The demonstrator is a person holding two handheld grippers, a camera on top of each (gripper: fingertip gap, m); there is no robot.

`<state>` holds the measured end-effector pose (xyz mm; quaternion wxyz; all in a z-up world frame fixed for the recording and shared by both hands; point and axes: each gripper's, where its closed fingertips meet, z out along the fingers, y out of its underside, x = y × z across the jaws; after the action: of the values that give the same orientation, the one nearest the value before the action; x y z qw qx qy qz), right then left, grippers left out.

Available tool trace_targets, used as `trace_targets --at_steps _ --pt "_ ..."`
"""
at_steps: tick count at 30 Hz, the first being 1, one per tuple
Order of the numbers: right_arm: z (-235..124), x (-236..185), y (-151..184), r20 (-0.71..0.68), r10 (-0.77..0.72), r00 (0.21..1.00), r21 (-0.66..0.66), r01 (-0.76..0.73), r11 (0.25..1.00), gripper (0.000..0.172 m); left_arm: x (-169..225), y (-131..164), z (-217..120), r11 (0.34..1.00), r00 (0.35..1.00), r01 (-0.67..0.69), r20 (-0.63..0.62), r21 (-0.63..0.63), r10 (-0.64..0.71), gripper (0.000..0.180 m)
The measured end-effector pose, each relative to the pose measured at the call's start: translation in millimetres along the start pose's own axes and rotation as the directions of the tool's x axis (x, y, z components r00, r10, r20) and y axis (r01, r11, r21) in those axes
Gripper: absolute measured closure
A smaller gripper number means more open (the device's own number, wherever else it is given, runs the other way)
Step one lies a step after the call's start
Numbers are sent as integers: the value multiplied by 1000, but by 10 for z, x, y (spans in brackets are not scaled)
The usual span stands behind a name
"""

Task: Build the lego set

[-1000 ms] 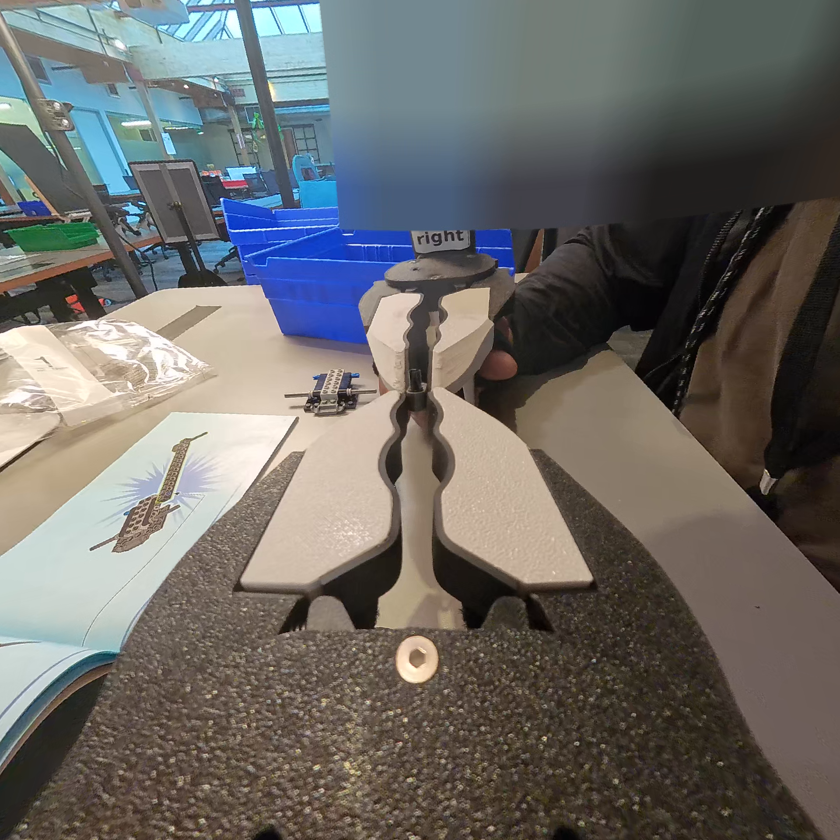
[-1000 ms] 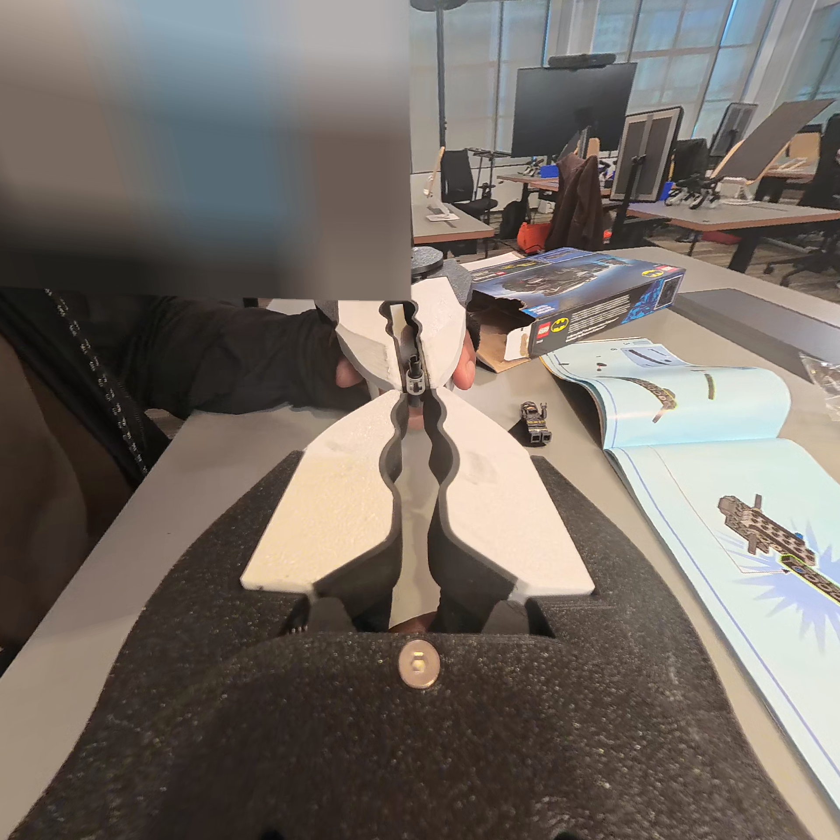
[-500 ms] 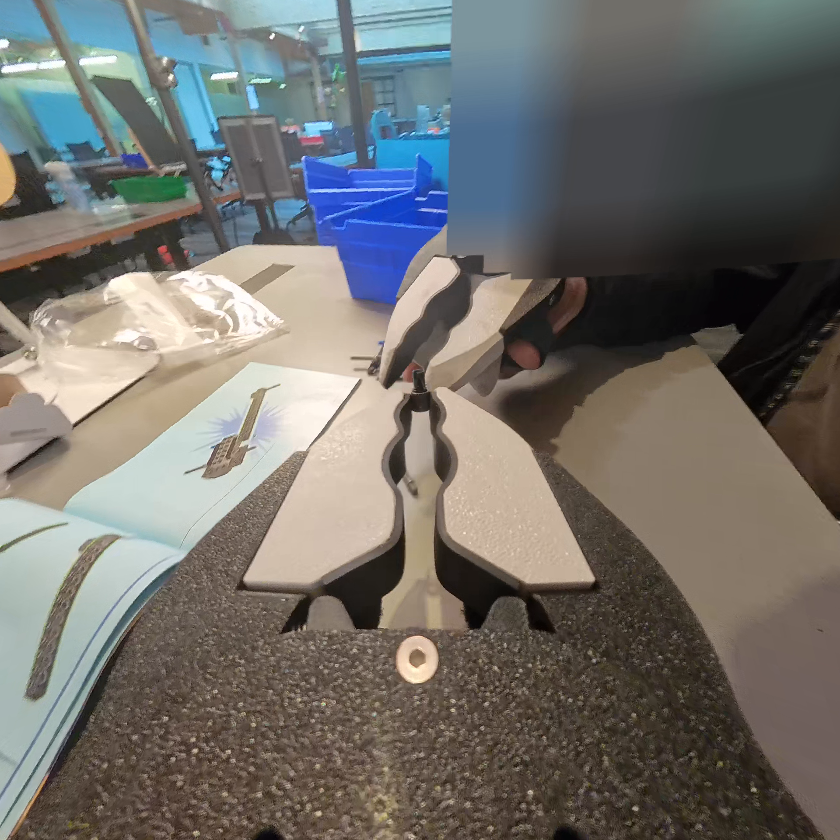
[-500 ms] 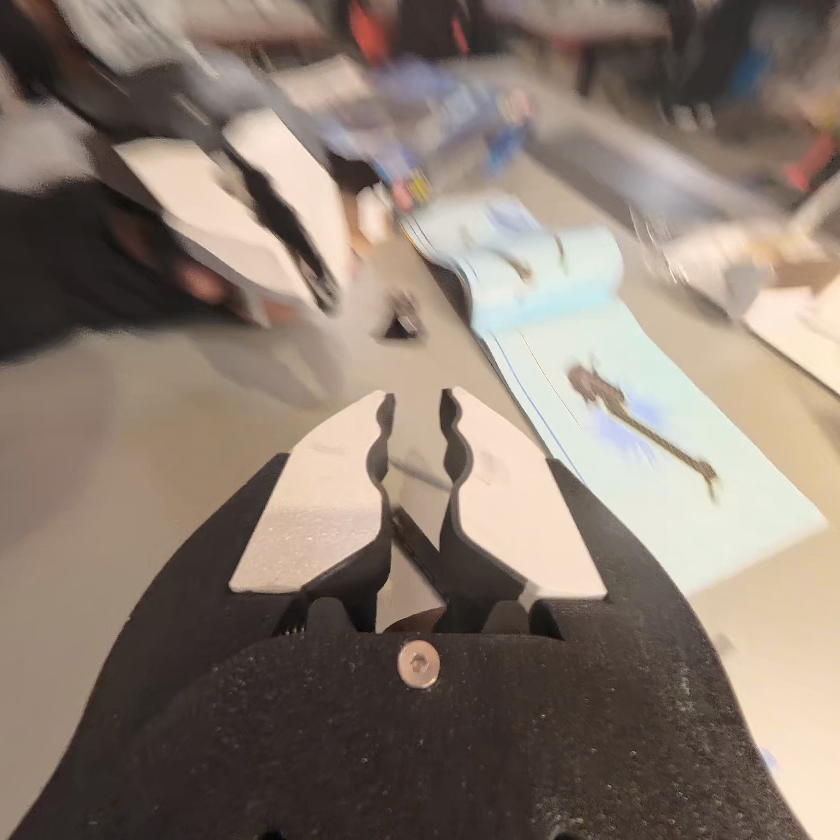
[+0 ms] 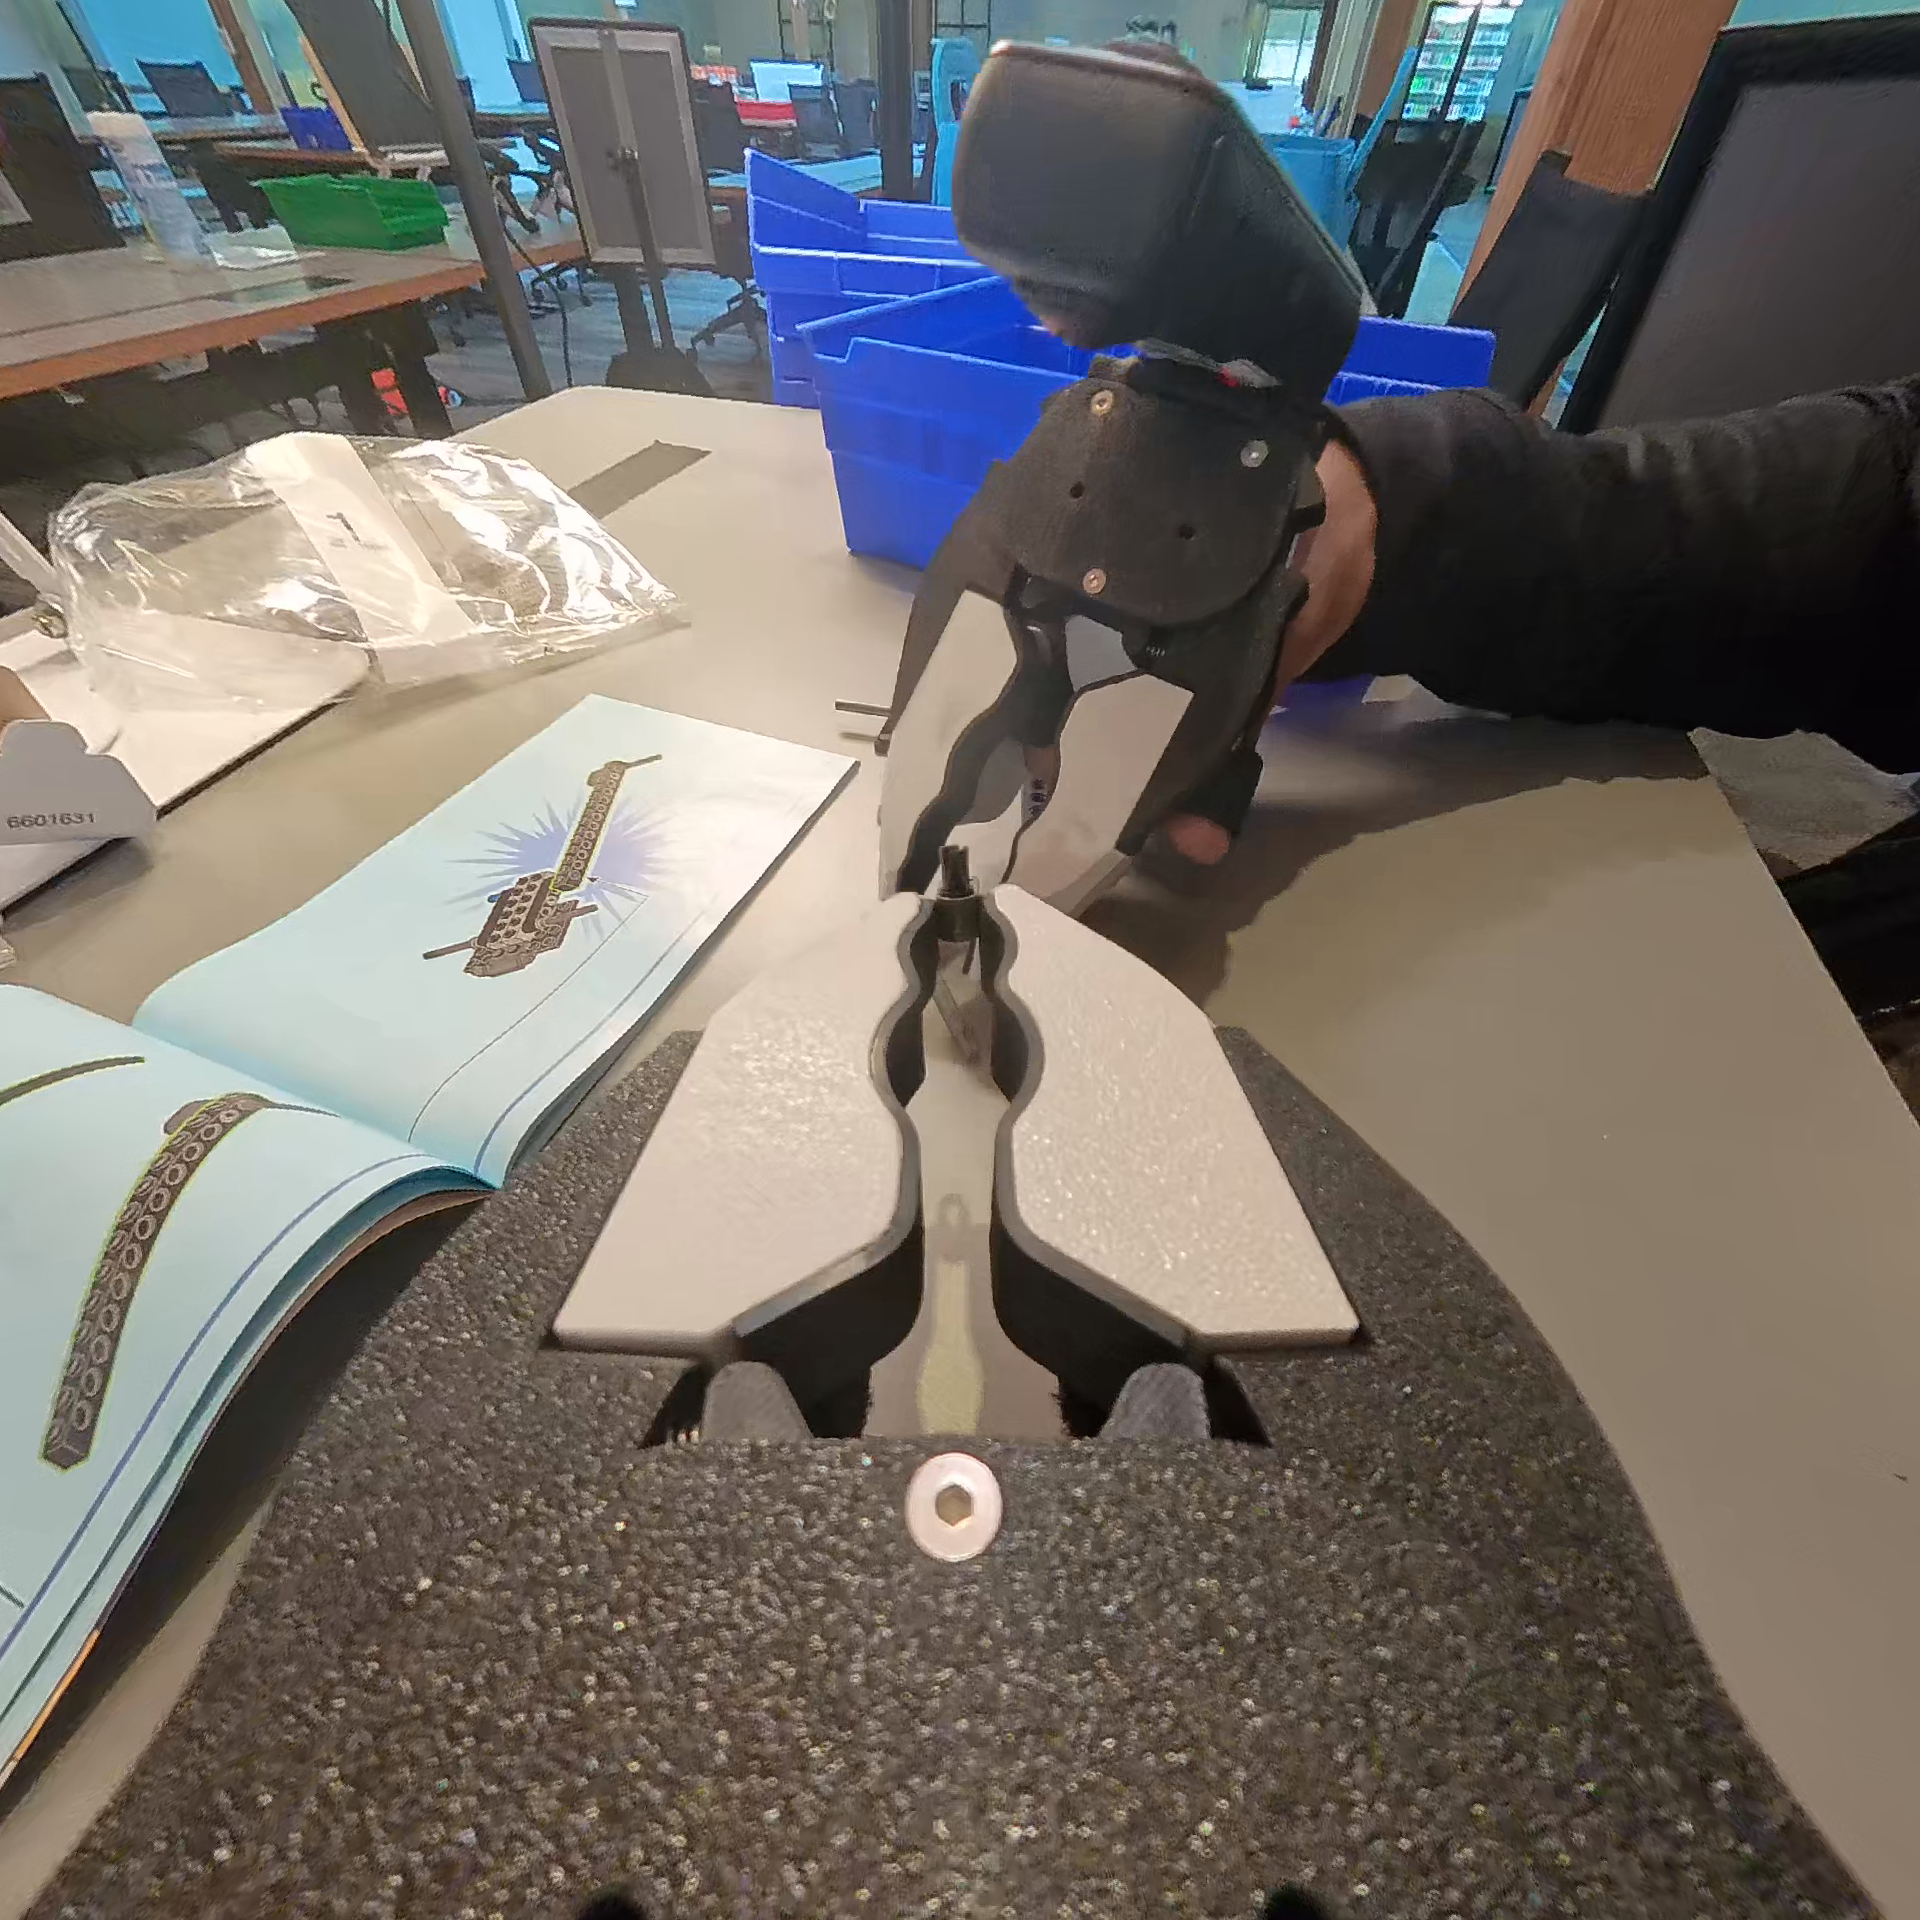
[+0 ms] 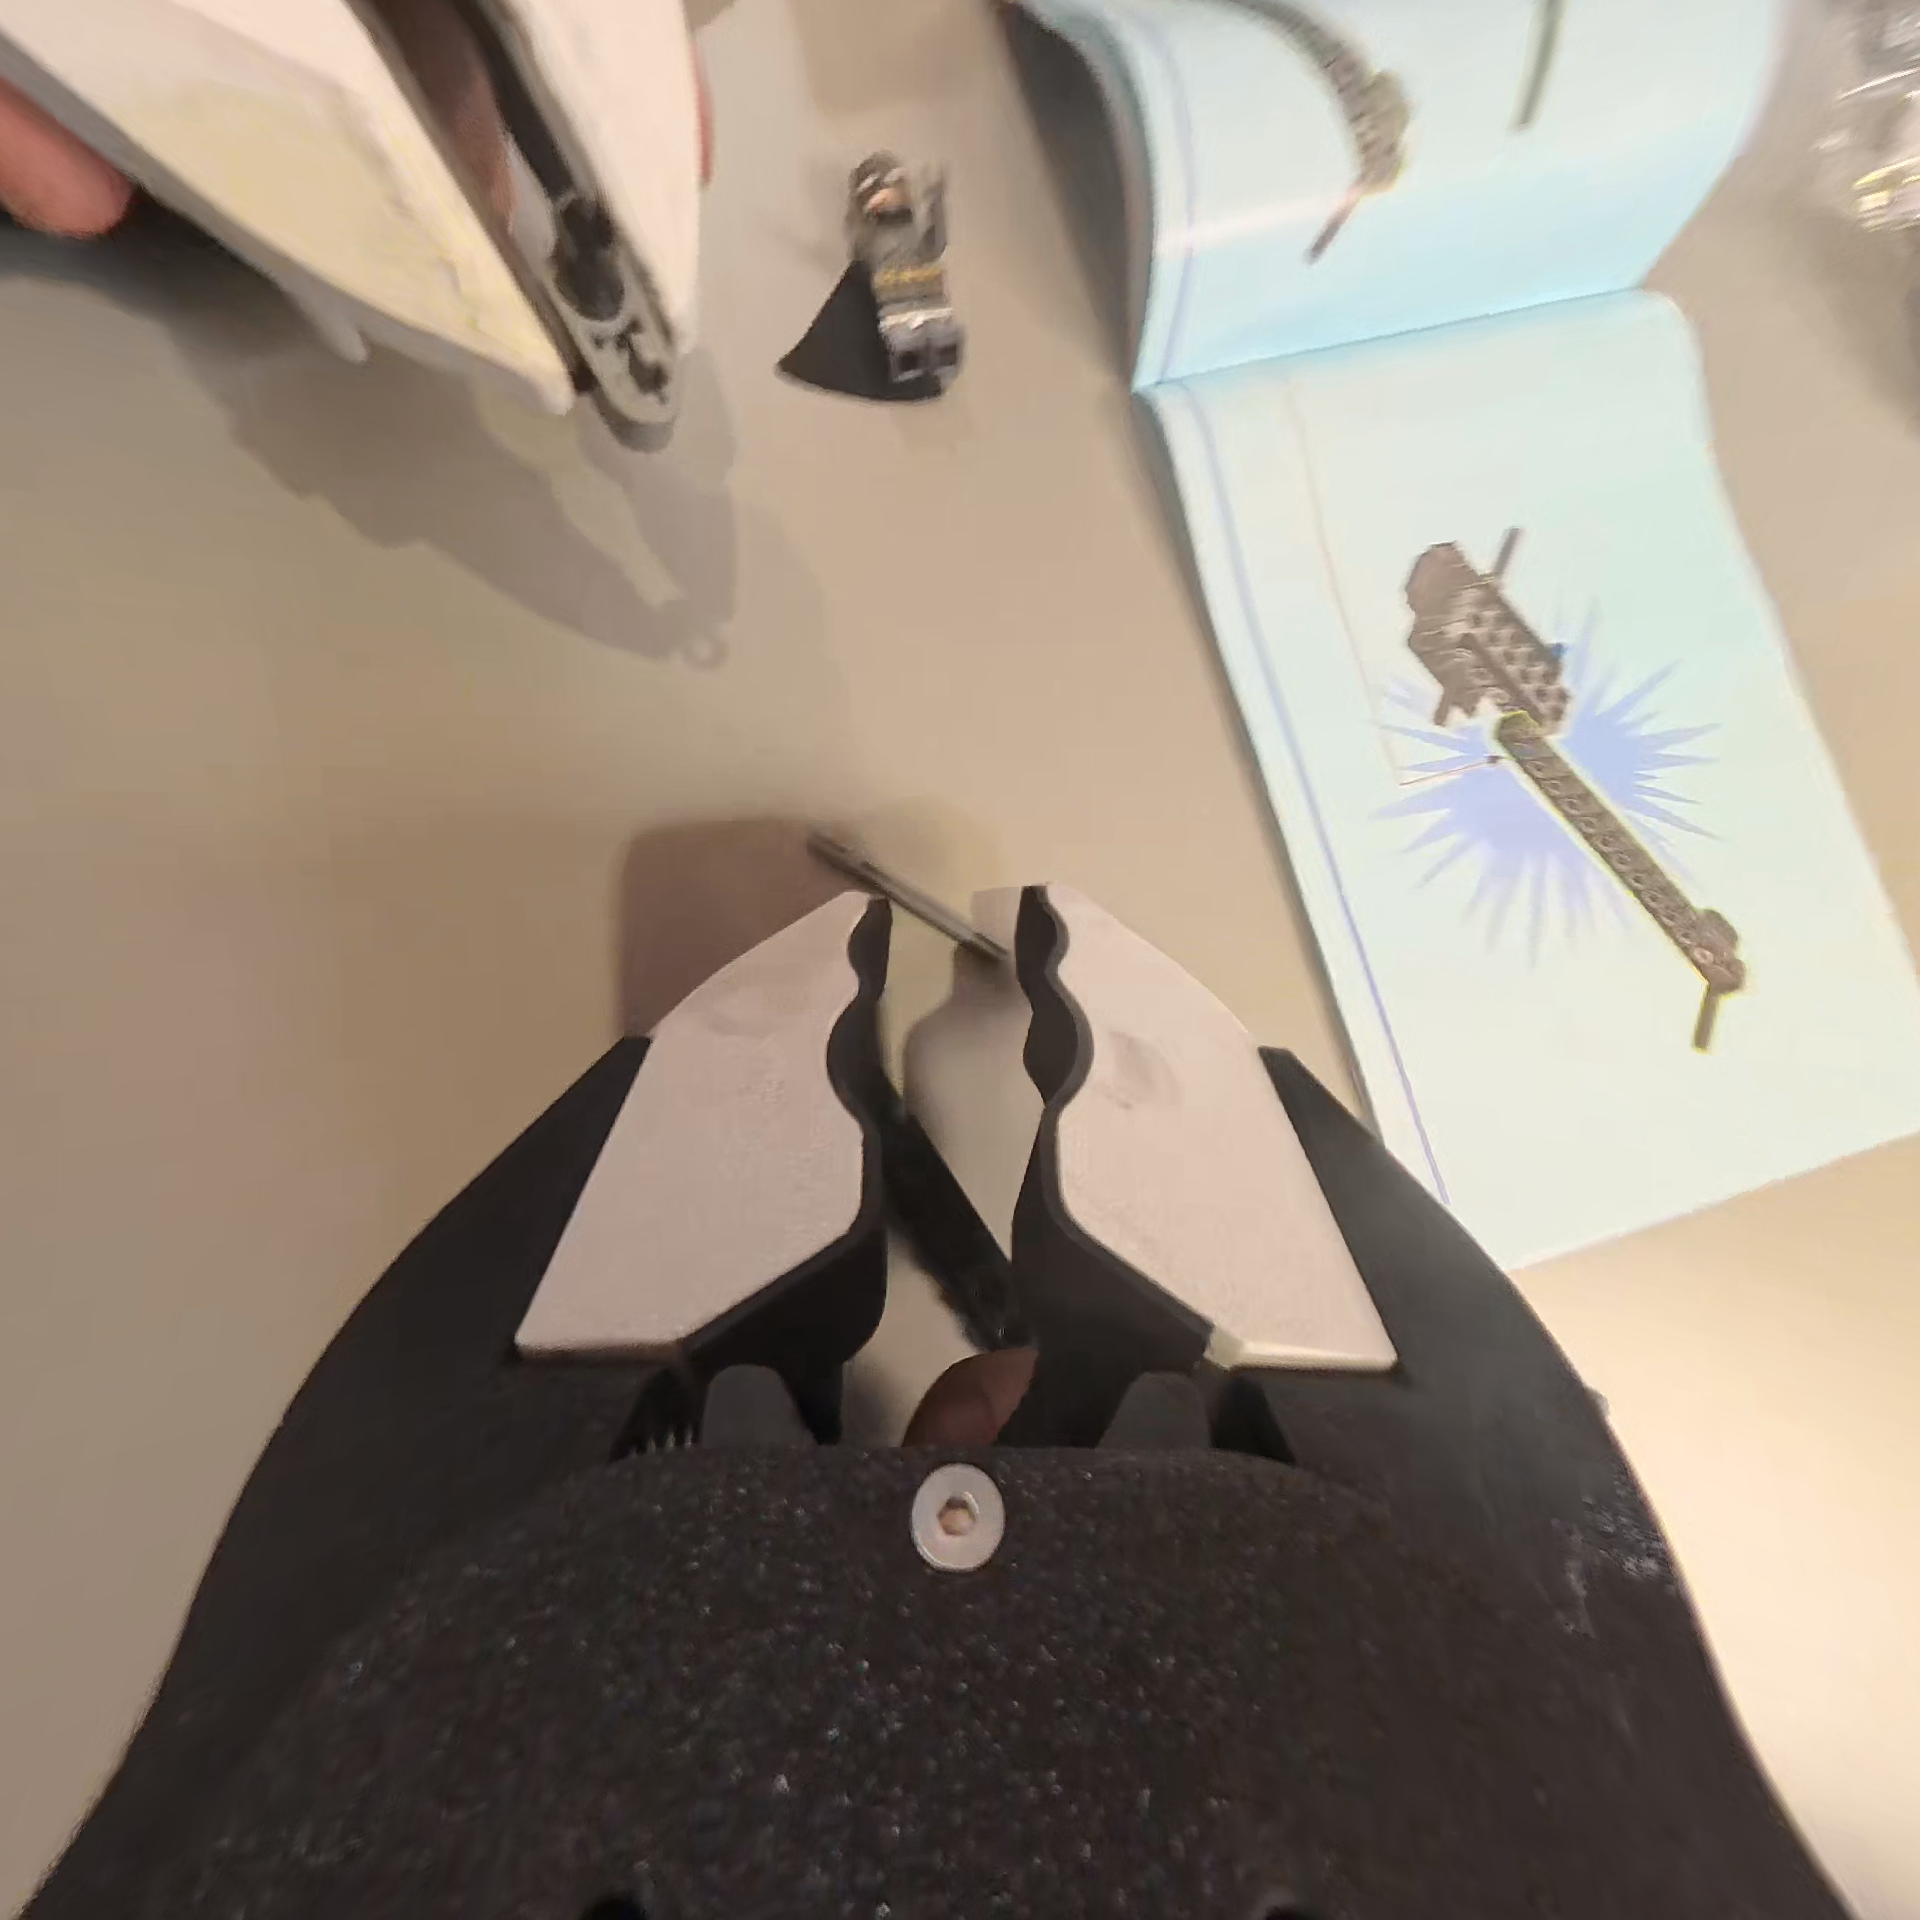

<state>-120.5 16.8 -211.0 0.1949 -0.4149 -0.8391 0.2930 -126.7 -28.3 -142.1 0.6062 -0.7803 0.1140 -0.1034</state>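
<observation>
While my left claw (image 5: 954, 902) stays out front, tips clenched on small black peg piece (image 5: 953, 914), peg upright past fingertips. My right claw (image 6: 954, 916) tilted down over grey table (image 6: 312, 727), fingers parted, nothing gripped; thin grey rod (image 6: 902, 896) lies on table just ahead of tips. Open booklet (image 6: 1558, 831) right of it, small figure (image 6: 906, 272) farther ahead.
</observation>
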Motion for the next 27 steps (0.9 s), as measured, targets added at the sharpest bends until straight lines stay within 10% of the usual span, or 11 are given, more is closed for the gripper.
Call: trace_targets --at_steps 15,27 --pt "100 -83 80 95 10 995 -86 -2 996 167 -35 63 -12 998 998 57 -4 -40 -57 173" --pt "-178 -249 -5 -275 -581 766 -54 591 805 168 179 395 85 955 988 109 -72 -276 -134 173"
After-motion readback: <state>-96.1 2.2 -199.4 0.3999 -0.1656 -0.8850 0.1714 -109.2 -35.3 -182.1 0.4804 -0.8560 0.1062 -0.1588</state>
